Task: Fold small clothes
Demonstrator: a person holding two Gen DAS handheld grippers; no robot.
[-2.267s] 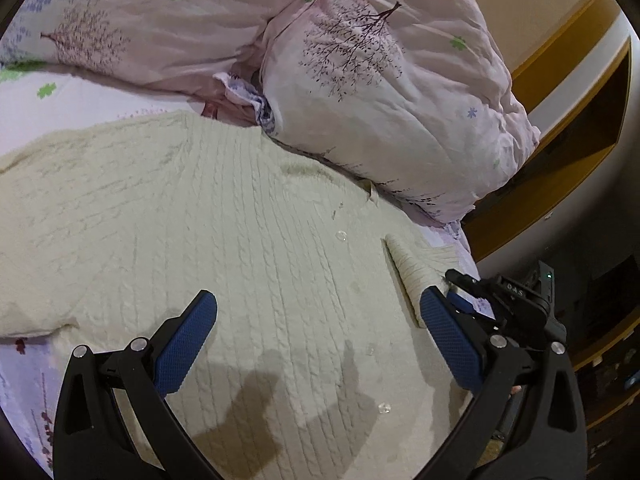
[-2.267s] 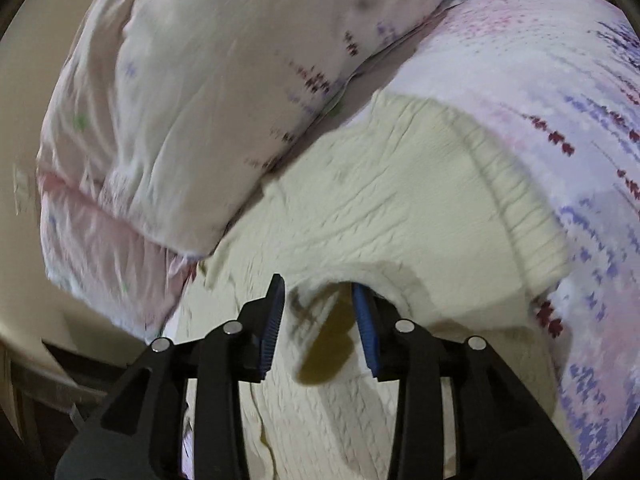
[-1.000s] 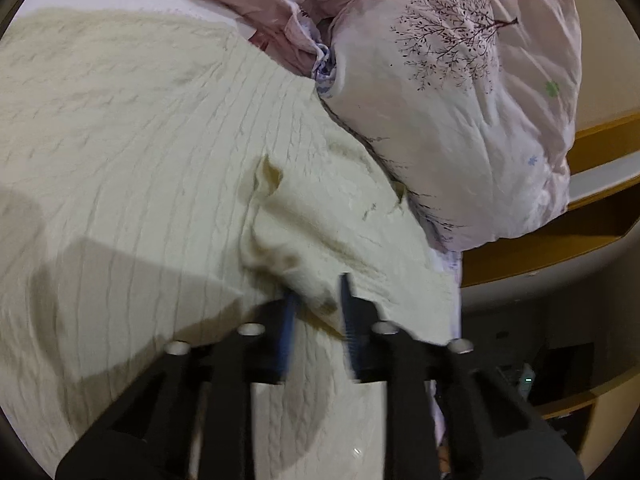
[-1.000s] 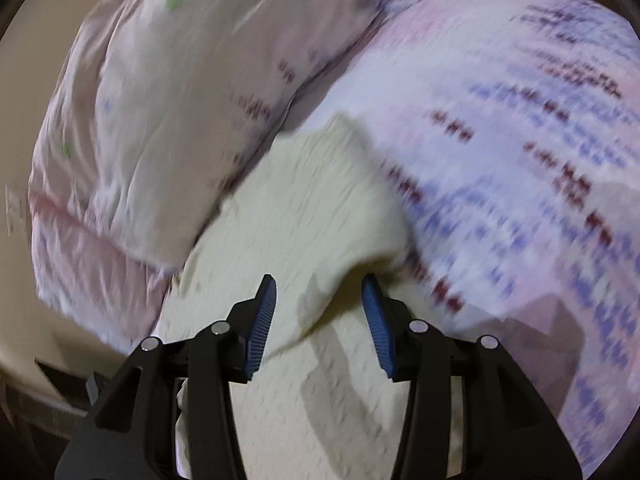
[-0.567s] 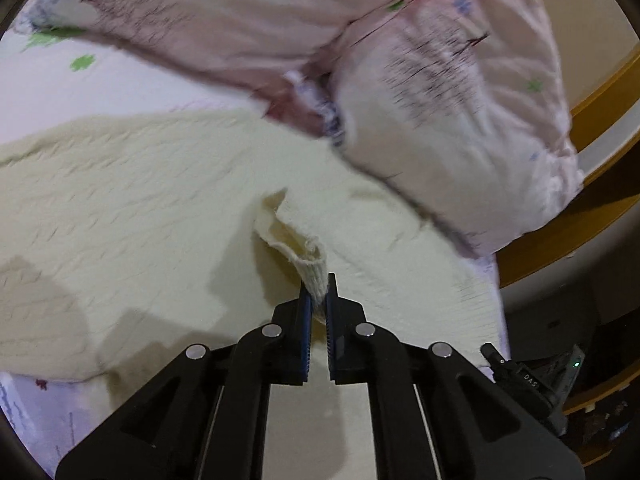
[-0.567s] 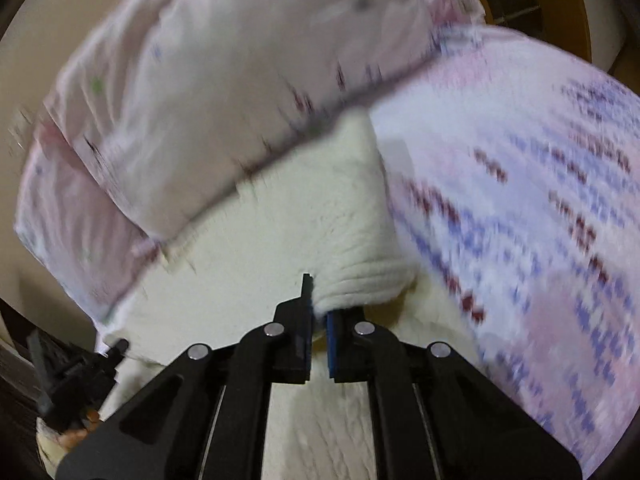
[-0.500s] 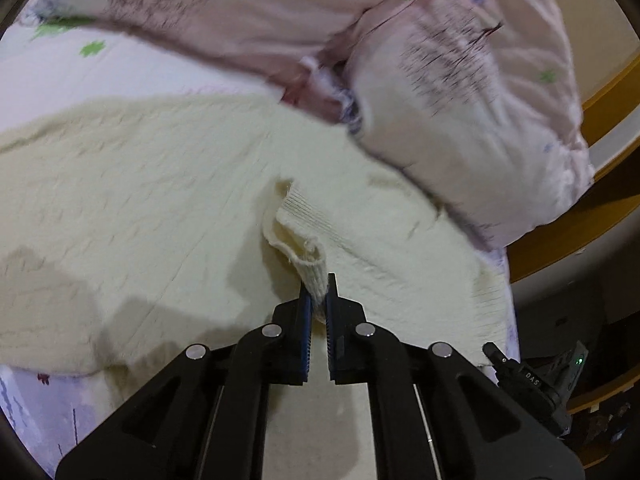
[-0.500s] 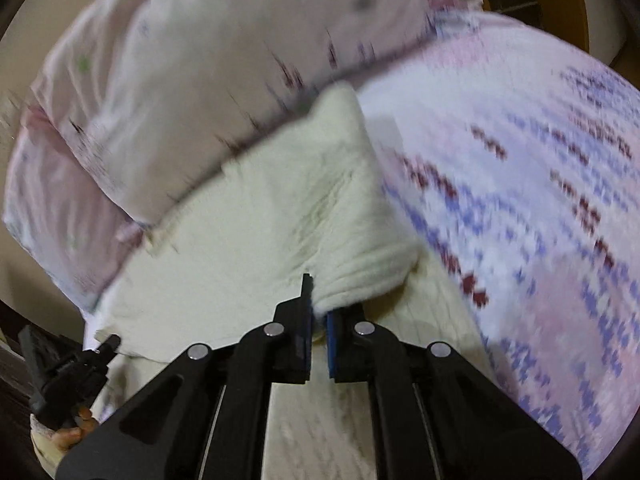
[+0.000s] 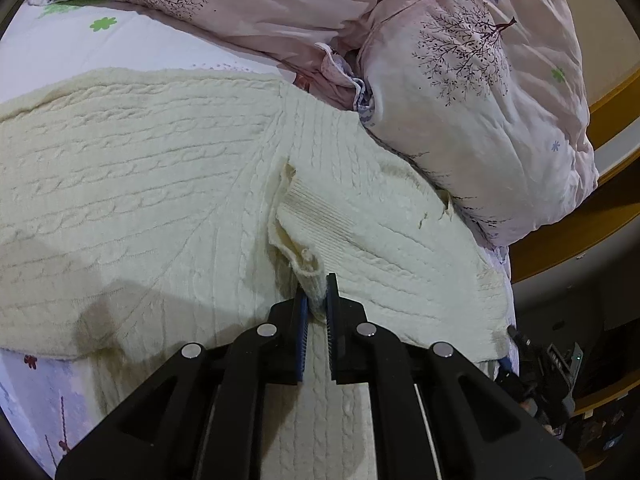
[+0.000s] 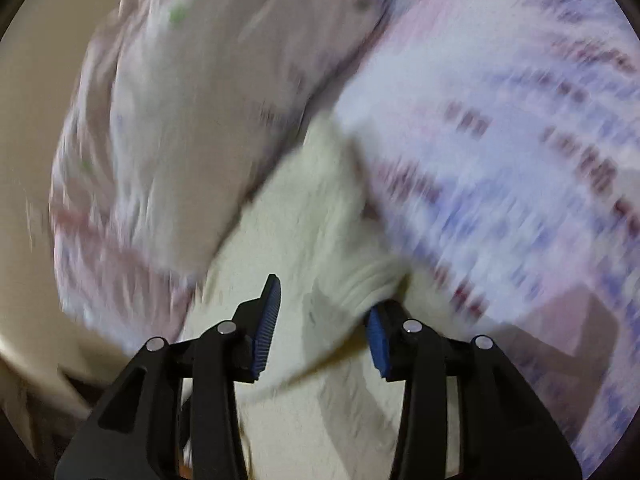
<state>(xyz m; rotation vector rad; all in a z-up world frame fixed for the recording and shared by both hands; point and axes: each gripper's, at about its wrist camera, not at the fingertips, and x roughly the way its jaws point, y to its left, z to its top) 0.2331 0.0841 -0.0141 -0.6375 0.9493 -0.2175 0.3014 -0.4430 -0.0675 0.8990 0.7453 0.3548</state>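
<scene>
your right gripper [image 10: 320, 320], clamped on its sleeve cuff [image 10: 368, 280] half a second ago, is now opening and letting it drop onto the cream sweater [image 9: 140, 184] on the bed. your left gripper [image 9: 317, 296] stays clenched on the other cuff [image 9: 308, 252], that fold unfinished.

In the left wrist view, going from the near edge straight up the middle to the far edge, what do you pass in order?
Left claw, shut on the ribbed sleeve cuff → cream cable-knit sweater body → pink tree-print pillows.
</scene>
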